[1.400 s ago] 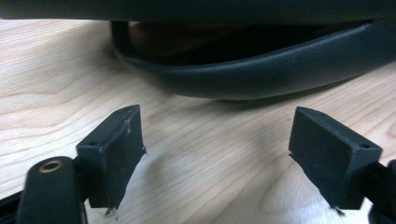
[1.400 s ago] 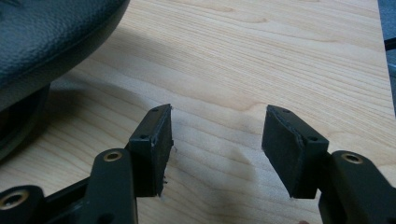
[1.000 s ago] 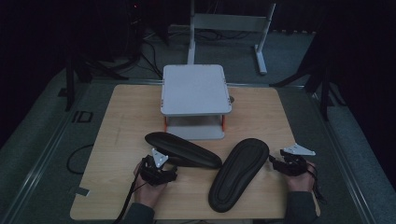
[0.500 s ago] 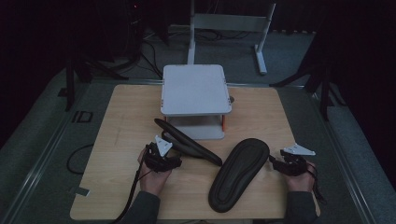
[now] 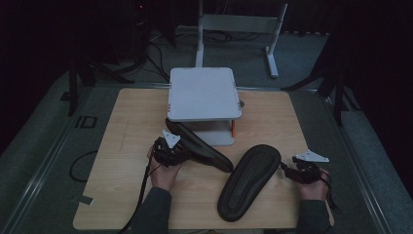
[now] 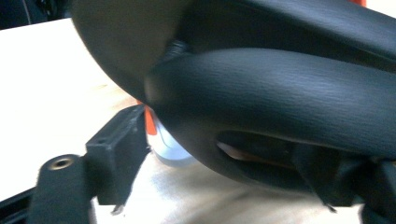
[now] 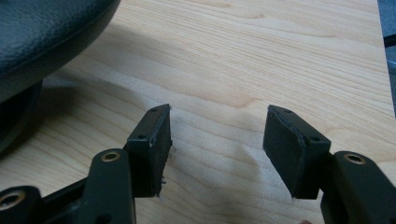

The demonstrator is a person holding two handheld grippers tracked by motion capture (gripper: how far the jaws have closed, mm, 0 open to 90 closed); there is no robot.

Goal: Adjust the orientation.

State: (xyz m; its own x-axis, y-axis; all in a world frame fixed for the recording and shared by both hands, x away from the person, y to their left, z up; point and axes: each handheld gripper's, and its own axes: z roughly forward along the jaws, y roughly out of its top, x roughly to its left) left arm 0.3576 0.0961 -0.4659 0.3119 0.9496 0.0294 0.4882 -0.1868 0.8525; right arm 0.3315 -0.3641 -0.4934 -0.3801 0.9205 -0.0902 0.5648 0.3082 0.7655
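Two black slippers are on the wooden table (image 5: 127, 127). One slipper (image 5: 199, 144) stands tilted on its edge, its far end right in front of the white stand (image 5: 203, 93). My left gripper (image 5: 173, 151) is shut on it near the heel end. In the left gripper view the slipper's strap (image 6: 280, 93) sits between the jaws of my left gripper (image 6: 243, 186). The other slipper (image 5: 249, 180) lies sole-up at the front right. My right gripper (image 5: 292, 171) rests just right of it, open and empty, as my right gripper (image 7: 217, 140) and the slipper's edge (image 7: 42, 32) show up close.
The white stand has an orange post (image 5: 232, 127) and a low base under its raised top. A metal frame (image 5: 238, 24) stands on the floor behind the table. Bare wood lies at the table's left and far right.
My left gripper has lifted its slipper from flat onto its edge and carried it toward the stand. The right gripper and the other slipper have stayed put.
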